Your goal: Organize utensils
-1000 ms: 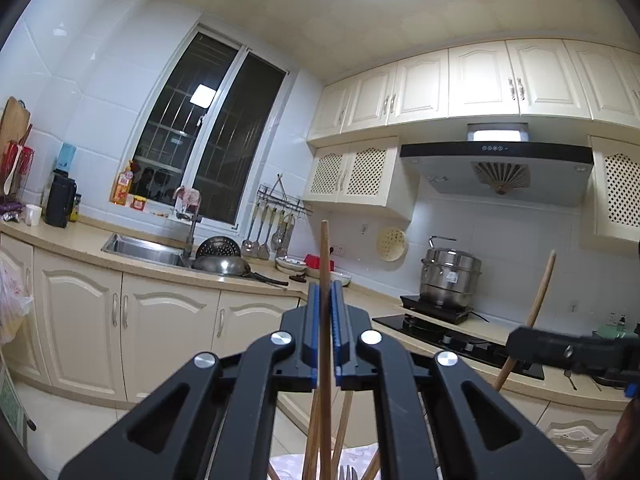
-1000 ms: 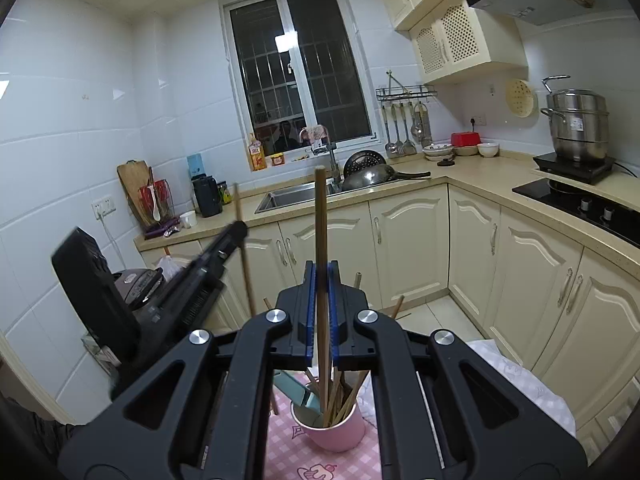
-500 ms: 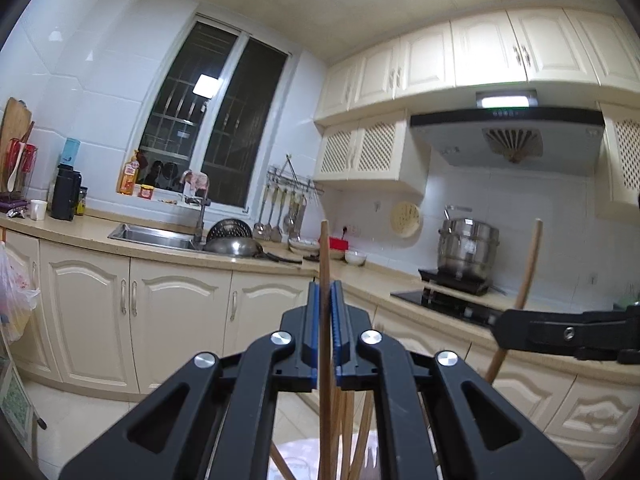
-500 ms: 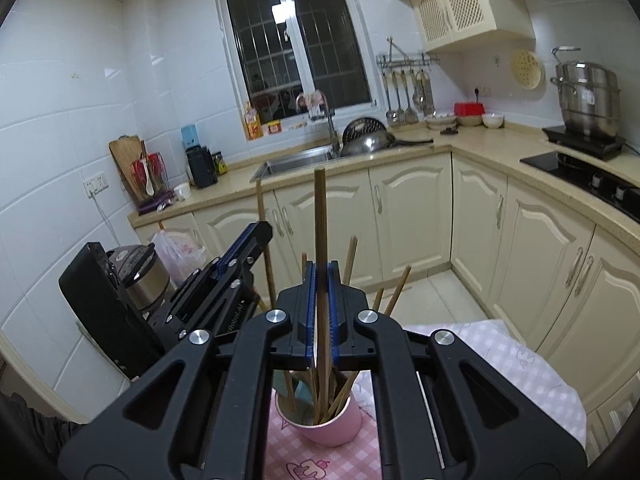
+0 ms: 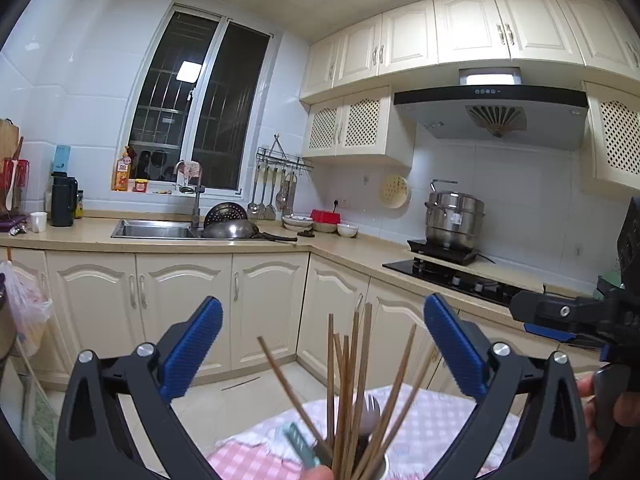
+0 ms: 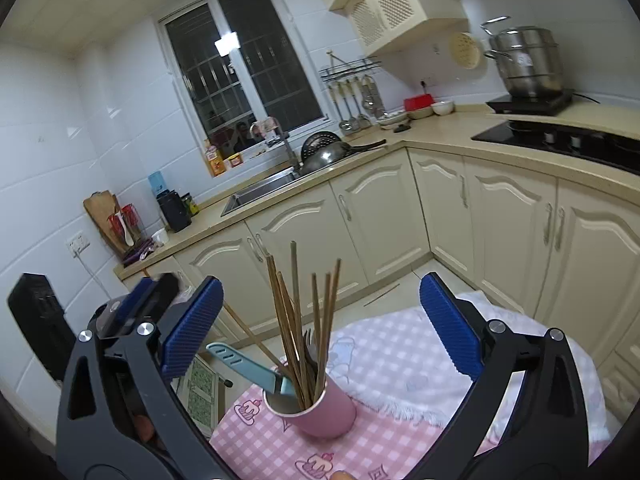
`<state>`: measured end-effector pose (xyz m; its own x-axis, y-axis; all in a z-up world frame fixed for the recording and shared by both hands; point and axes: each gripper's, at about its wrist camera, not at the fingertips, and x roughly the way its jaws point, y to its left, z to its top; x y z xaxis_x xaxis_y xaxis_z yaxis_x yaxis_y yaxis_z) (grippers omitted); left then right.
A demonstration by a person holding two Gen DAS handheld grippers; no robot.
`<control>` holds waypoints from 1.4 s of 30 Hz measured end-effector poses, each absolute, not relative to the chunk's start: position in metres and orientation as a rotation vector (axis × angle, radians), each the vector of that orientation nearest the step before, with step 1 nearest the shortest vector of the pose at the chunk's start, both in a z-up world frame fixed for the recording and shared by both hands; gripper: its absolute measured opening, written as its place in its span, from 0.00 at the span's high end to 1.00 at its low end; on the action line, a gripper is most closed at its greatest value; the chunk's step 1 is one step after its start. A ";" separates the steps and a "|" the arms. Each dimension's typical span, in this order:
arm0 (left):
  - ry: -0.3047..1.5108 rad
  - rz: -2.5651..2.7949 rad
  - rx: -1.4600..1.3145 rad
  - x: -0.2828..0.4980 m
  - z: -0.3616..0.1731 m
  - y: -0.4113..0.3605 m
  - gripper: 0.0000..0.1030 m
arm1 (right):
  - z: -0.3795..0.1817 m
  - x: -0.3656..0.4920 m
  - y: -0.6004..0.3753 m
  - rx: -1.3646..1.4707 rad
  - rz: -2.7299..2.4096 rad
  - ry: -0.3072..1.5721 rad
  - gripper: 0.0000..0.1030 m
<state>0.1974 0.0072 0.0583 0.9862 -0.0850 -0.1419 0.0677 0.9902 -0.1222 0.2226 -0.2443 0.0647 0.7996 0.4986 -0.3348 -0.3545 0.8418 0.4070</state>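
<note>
Both the left gripper (image 5: 322, 344) and right gripper (image 6: 320, 322) have just been opening, jaws wide and empty. Wooden chopsticks (image 6: 298, 320) are standing loose in the pink cup (image 6: 320, 416), apparently just dropped there for storage.

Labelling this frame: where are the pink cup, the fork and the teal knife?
pink cup (image 6: 324, 416), right wrist view, outer wall.
fork (image 5: 370, 410), left wrist view, tines.
teal knife (image 6: 240, 364), right wrist view, handle.

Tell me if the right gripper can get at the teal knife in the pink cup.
Probably yes. The right gripper is open, and the knife leans out of the cup leftward, clear of the chopsticks.
</note>
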 end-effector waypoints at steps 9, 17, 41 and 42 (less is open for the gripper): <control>0.219 -0.023 -0.065 0.131 0.078 0.016 0.04 | 0.068 0.173 -0.246 0.321 0.435 0.450 0.06; 0.249 0.017 0.017 0.063 0.087 0.012 0.04 | 0.075 0.115 -0.234 0.261 0.410 0.410 0.06; 0.255 0.116 -0.024 -0.009 0.093 0.028 0.04 | 0.070 0.036 -0.199 0.158 0.372 0.358 0.06; 0.253 0.116 -0.026 -0.011 0.093 0.027 0.04 | 0.071 0.036 -0.199 0.162 0.372 0.357 0.06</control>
